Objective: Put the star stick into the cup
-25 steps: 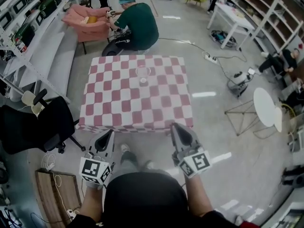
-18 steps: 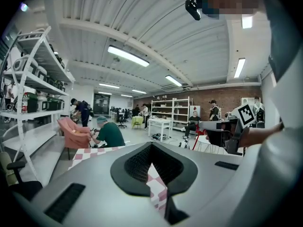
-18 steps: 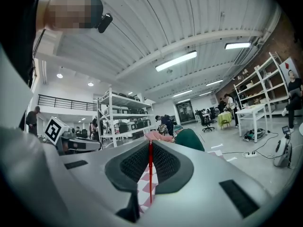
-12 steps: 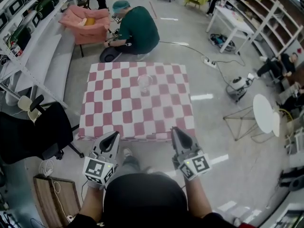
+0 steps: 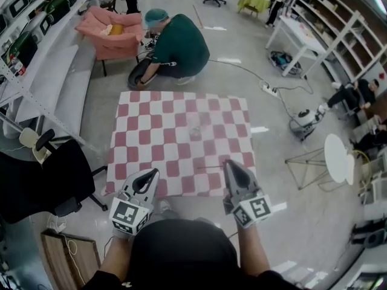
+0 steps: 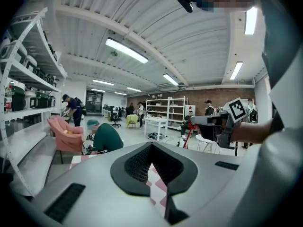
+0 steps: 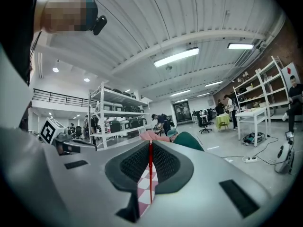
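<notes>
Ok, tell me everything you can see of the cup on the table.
The cup is small, clear and see-through, like glass or plastic, and blurred in the head view. It stands upright on the red-and-white checked tablecloth, slightly right of the table's middle. Only the cloth touches it. The red stick, held by the right gripper, is not in it; other contents cannot be told.

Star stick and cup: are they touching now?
Apart. The head view shows the star stick at the right gripper, with checked cloth between it and the cup.
</notes>
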`<move>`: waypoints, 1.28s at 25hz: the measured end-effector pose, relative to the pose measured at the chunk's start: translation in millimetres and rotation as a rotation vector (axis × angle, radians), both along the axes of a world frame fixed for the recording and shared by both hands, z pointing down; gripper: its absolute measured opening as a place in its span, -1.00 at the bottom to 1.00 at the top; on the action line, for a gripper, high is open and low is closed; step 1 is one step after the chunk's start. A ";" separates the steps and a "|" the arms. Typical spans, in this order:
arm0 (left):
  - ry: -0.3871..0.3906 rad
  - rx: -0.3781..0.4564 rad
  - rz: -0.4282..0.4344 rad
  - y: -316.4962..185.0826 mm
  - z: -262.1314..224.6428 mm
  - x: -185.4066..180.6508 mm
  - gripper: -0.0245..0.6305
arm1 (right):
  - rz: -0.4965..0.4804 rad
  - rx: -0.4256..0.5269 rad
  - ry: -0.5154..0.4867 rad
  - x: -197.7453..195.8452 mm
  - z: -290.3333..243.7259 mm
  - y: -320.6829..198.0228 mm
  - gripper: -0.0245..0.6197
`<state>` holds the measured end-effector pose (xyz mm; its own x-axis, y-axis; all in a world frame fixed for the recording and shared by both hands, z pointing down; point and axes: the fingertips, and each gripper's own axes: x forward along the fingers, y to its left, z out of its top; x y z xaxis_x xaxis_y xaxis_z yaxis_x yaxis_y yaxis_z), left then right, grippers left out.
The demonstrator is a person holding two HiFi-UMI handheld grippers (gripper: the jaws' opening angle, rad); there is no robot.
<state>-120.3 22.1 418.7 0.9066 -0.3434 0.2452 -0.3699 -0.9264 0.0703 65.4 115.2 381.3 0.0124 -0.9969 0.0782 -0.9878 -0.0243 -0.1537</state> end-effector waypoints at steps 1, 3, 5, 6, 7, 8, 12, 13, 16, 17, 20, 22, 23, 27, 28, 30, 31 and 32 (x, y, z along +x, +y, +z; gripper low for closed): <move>0.003 -0.002 0.003 -9.2 0.7 -0.2 -0.80 | 0.006 0.003 0.002 1.7 -0.4 -9.2 -0.84; 0.007 -0.011 0.008 -25.8 1.5 -0.9 -0.80 | 0.017 0.006 0.009 5.4 -2.1 -25.9 -0.84; 0.006 -0.024 0.011 -38.5 3.2 -2.1 -0.80 | 0.027 0.008 0.017 9.6 -3.3 -39.1 -0.84; 0.004 -0.027 0.010 -43.8 4.2 -2.5 -0.80 | 0.033 0.010 0.018 12.6 -3.5 -45.0 -0.84; 0.000 -0.028 0.006 -48.5 5.2 -2.7 -0.80 | 0.039 0.013 0.016 16.6 -3.6 -50.5 -0.84; -0.003 -0.029 0.001 -52.5 5.8 -2.4 -0.80 | 0.046 0.018 0.010 21.5 -4.3 -55.7 -0.84; -0.013 -0.043 -0.026 -60.4 6.6 4.3 -0.80 | 0.056 0.029 -0.006 46.9 -9.3 -74.0 -0.84; -0.018 -0.047 -0.036 -61.3 7.0 6.6 -0.80 | 0.052 0.030 -0.006 53.1 -10.4 -79.0 -0.84; -0.036 -0.057 -0.071 -63.1 10.2 12.6 -0.80 | 0.026 0.033 -0.003 69.6 -10.2 -94.7 -0.84; -0.041 -0.061 -0.087 -63.9 11.7 15.1 -0.80 | 0.015 0.031 0.000 75.5 -9.0 -100.4 -0.84; -0.054 -0.077 -0.127 -65.5 16.4 24.9 -0.80 | -0.015 0.029 0.008 94.7 -6.5 -118.1 -0.84; -0.073 -0.083 -0.155 -65.5 20.4 29.3 -0.80 | -0.039 0.027 0.009 104.9 -3.8 -130.8 -0.84; -0.084 -0.087 -0.171 -64.9 22.7 29.8 -0.80 | -0.053 0.024 0.006 108.6 -1.2 -137.4 -0.84; -0.119 -0.107 -0.236 -65.1 34.3 29.5 -0.80 | -0.096 0.014 -0.017 122.7 16.2 -162.0 -0.84; -0.125 -0.111 -0.251 -66.2 36.7 30.0 -0.80 | -0.104 0.012 -0.027 126.3 20.7 -167.9 -0.84; -0.137 -0.122 -0.279 -67.0 41.1 30.7 -0.80 | -0.122 0.004 -0.045 132.5 30.3 -179.7 -0.84; -0.144 -0.128 -0.292 -66.3 43.7 30.5 -0.80 | -0.133 -0.003 -0.051 134.5 35.7 -185.7 -0.84; -0.153 -0.134 -0.305 -65.0 46.6 29.7 -0.80 | -0.145 -0.011 -0.056 135.6 41.5 -191.6 -0.84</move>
